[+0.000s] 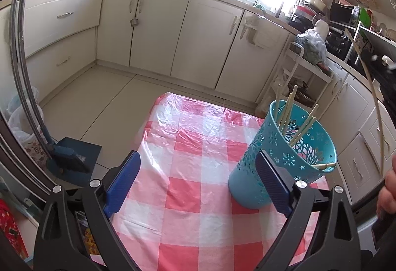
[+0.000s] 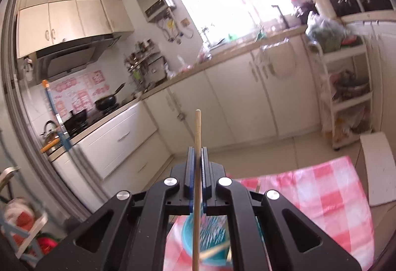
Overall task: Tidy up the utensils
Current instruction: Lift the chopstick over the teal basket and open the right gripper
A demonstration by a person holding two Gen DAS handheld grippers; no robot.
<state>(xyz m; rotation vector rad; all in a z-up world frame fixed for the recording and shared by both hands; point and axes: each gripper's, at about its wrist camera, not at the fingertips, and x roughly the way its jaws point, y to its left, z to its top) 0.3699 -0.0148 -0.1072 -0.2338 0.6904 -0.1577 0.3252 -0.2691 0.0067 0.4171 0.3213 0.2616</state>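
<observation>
Here, a table [image 1: 198, 147] under a pink-checked plastic cloth fills the lower middle of the left wrist view, its far edge toward the cabinets [image 1: 173, 30] across the top. At the right of the cloth stands the teal holder [image 1: 284, 157], upright, with several chopsticks leaning inside and 1 lying across its rim; it is the place where the utensils are gathered.

The left gripper [image 1: 198, 176] sits at the bottom of that view, jaws wide and holding nothing, its right finger just beside the holder's wall, probably ready to steady it.

The right gripper [image 2: 197, 172] is at the centre of its own view, jaws nearly closed and pinching 1 chopstick [image 2: 197, 172] near its middle, so that it stands upright, tip toward the middle of the frame. The holder shows blurred at the bottom, beneath the fingers. I judge the stick is held vertically so that it can drop into the holder. In the left view it appears as a thin arc at the far right.
</observation>
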